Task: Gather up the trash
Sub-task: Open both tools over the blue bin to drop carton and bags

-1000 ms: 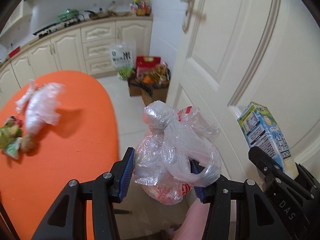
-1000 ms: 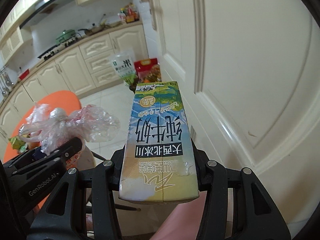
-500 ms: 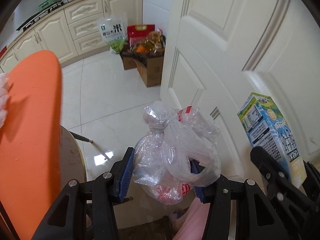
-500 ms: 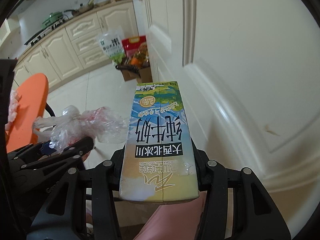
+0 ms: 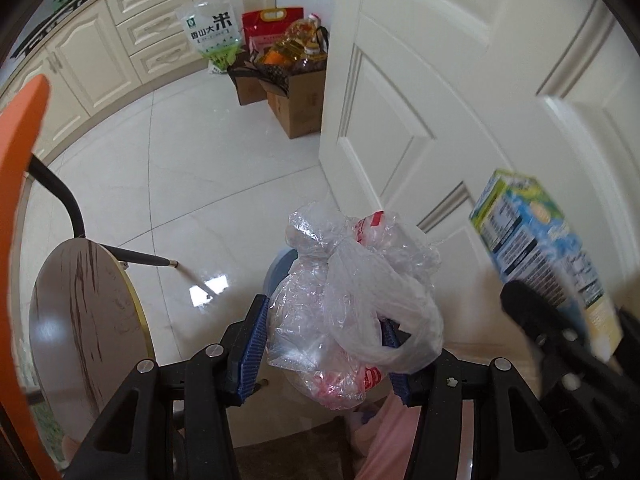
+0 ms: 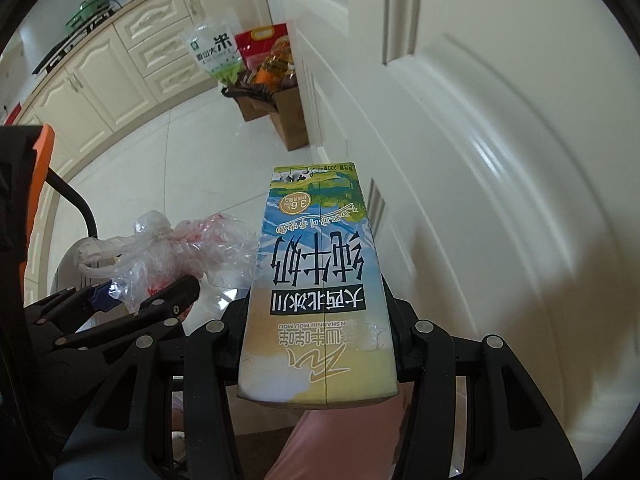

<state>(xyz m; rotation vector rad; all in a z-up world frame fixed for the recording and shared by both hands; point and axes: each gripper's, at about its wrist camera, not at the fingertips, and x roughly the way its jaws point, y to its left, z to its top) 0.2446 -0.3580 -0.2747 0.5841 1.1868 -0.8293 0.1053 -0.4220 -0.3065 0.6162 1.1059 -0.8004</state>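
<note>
My left gripper [image 5: 324, 346] points steeply down at the floor, its blue pads shut on a crumpled clear plastic bag with red print [image 5: 352, 300]. A pale blue rounded edge [image 5: 278, 270] peeks out behind the bag; I cannot tell what it is. My right gripper [image 6: 320, 320] is shut on a blue, green and yellow milk carton [image 6: 320, 272], held lengthwise close to the white door. The carton [image 5: 540, 248] shows blurred at the right of the left wrist view. The bag [image 6: 172, 240] and the left gripper [image 6: 152, 296] appear at lower left in the right wrist view.
A white panelled door [image 5: 440, 80] stands open on the right. A round brown stool top [image 5: 80, 320] and the orange table edge [image 5: 16, 200] are at left. Cardboard boxes of groceries [image 5: 296, 104] and a rice bag [image 5: 212, 36] sit by the cream cabinets. A person's pink clothing [image 5: 384, 432] is below.
Both grippers have sunk and tipped down, moving off the orange table toward the door. The floor and the stool have come into view. Both grips are unchanged.
</note>
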